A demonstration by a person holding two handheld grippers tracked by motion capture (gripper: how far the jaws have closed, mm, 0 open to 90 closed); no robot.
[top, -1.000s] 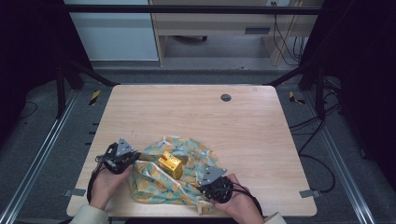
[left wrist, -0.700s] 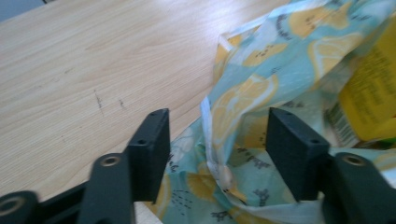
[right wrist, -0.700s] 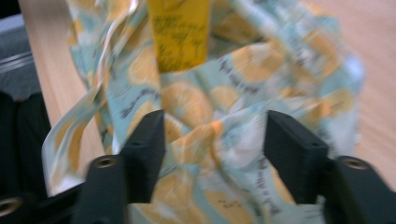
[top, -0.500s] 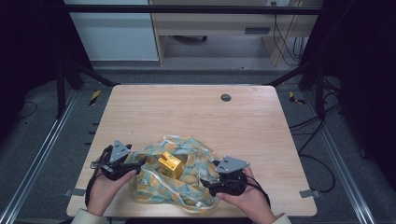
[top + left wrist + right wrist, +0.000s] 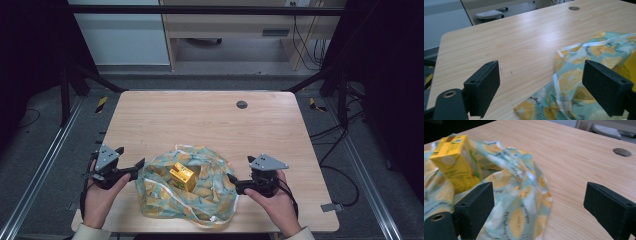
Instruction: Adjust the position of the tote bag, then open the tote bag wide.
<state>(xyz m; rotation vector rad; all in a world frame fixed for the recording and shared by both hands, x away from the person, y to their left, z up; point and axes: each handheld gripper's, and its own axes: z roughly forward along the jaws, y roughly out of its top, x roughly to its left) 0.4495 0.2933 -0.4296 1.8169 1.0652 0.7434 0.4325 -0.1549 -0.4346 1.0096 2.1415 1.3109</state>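
Table (image 5: pixel 200 120): light wood with rounded corners, a small round dark hole (image 5: pixel 242 104) toward its far edge. Everything else sits near the edge closest to the person.

Cloth (image 5: pixel 190 192): teal fabric printed with yellow lemons and trimmed with white tape, lying rumpled and spread out on the near middle of the table, between the two grippers. In the left gripper view (image 5: pixel 584 72) its edge and white tape lie on the wood below the jaws. In the right gripper view (image 5: pixel 516 195) a ridge of it rises in folds in front of the jaws.

Carton (image 5: pixel 182 176): a small yellow drink carton standing on the cloth near its middle, tilted a little. In the right gripper view (image 5: pixel 455 160) it stands with cloth bunched around its base.

Left gripper (image 5: pixel 136 166): held in the person's left hand (image 5: pixel 100 200) just beside the cloth's left edge. Its jaws have just been opening and stand wide apart. They grip nothing, and the pads (image 5: pixel 485 86) are clear of the fabric.

Right gripper (image 5: pixel 233 183): held in the person's right hand (image 5: pixel 277 207) at the cloth's right edge. Its jaws have just been opening too and are spread wide. Cloth lies below and beside the left pad (image 5: pixel 476 205), but nothing is pinched.
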